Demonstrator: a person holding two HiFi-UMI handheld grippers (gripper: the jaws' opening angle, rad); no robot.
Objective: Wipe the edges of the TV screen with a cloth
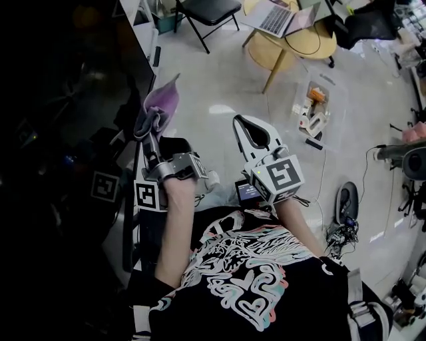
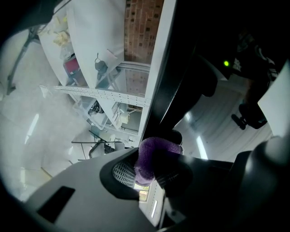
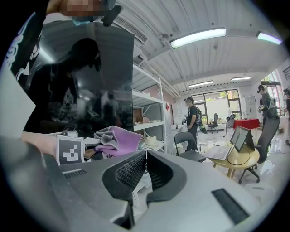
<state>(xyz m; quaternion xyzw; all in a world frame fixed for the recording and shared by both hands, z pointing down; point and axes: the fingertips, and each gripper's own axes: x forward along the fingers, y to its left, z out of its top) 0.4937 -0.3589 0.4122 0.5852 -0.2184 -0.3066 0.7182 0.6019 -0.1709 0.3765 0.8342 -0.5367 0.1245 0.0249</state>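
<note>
Purple-and-grey cloth [image 1: 162, 103], soft and bunched, pinched in the left tool [image 1: 149, 130], jaws clamped on its gathered middle with a loose flap poking out beyond them. Seems light, limp, unlikely to scratch; best held at the bunch so the flap drags flat. Right tool [image 1: 254, 133] just beside, jaws pressed together on nothing. Cloth up at the side edge of the big black glossy TV screen [image 1: 66, 126], touching or nearly so; hard to say which. Thin bezel, so probably easy to slip off sideways. Open floor to the right. Farther off, white metal shelving [image 3: 147, 97], a black folding chair [image 1: 208, 10] and a round wooden worktop [image 1: 286, 50] carrying a silver laptop [image 1: 273, 18].
</note>
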